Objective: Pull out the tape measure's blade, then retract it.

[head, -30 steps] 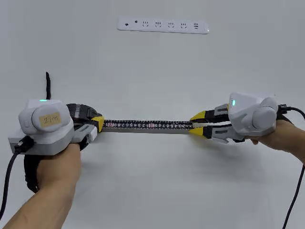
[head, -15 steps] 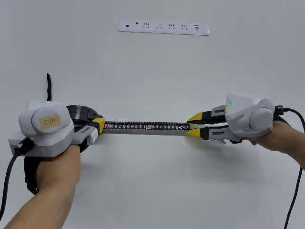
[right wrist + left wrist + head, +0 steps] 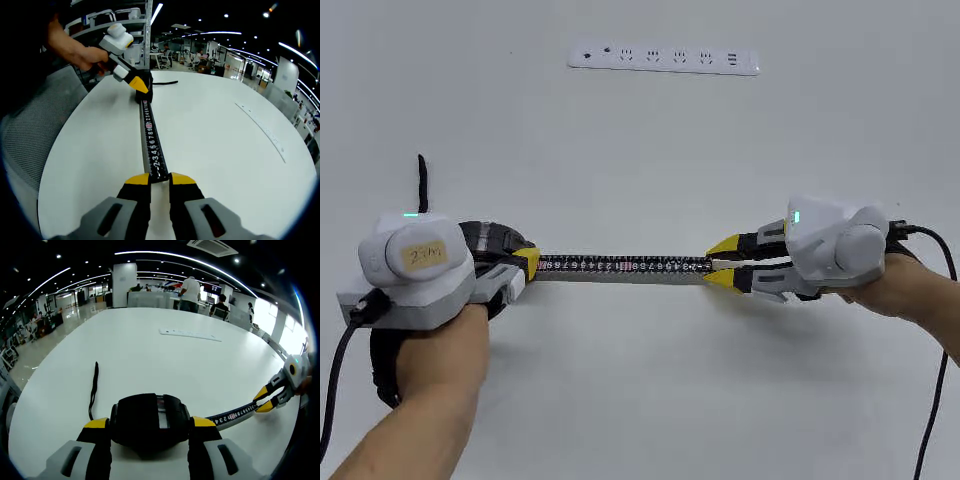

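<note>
From the head view I have the left gripper [image 3: 520,270] at the left of the white table [image 3: 640,400], clenched on the black tape measure case [image 3: 490,238], one yellow-tipped jaw on each side. The blade [image 3: 620,265] is drawn out to the right in a straight line, low over the table; I cannot tell whether it touches. At its far end the right gripper [image 3: 720,263] pinches the blade tip between its yellow jaw ends. My left hand [image 3: 435,350] and right hand [image 3: 900,285] hold the two tools well apart. A black strap [image 3: 421,180] lies behind the left gripper, and a white power strip [image 3: 663,56] sits at the far edge.

In the left gripper view the case is squeezed between the jaws. The blade leaves its right side and runs to the right gripper at the edge. The strap trails away on the left.

In the right gripper view the jaws are closed on the blade's end, numbers facing up. The blade runs straight ahead to the case, clamped by the left gripper.
</note>
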Demonstrator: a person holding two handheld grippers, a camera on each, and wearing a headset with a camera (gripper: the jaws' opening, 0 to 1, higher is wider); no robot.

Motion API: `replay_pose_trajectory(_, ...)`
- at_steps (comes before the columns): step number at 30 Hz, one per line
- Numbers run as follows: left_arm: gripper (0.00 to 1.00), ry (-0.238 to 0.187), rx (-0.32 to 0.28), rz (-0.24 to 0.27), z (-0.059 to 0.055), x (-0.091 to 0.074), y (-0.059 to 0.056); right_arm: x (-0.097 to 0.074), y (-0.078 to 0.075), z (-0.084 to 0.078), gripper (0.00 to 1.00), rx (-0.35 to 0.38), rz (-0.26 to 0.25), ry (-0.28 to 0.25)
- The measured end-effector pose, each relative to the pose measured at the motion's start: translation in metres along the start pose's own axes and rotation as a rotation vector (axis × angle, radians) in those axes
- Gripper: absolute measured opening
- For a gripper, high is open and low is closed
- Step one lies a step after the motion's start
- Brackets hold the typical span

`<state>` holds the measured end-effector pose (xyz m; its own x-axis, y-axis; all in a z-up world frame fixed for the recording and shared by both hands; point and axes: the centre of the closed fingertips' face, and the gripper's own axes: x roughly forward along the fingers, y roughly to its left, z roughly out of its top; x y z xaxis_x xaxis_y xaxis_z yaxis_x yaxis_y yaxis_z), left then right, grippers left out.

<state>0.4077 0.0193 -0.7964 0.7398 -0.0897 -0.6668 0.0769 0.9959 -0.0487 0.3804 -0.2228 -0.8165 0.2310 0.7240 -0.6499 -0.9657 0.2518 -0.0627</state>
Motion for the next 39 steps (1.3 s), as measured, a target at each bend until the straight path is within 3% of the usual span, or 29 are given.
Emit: replay_pose_trajectory(39,0.58,0.002,-0.014,-0.004,0.000,-0.001,0.001,0.015,0.003,0.016,0.12,-0.002,0.009,-0.022)
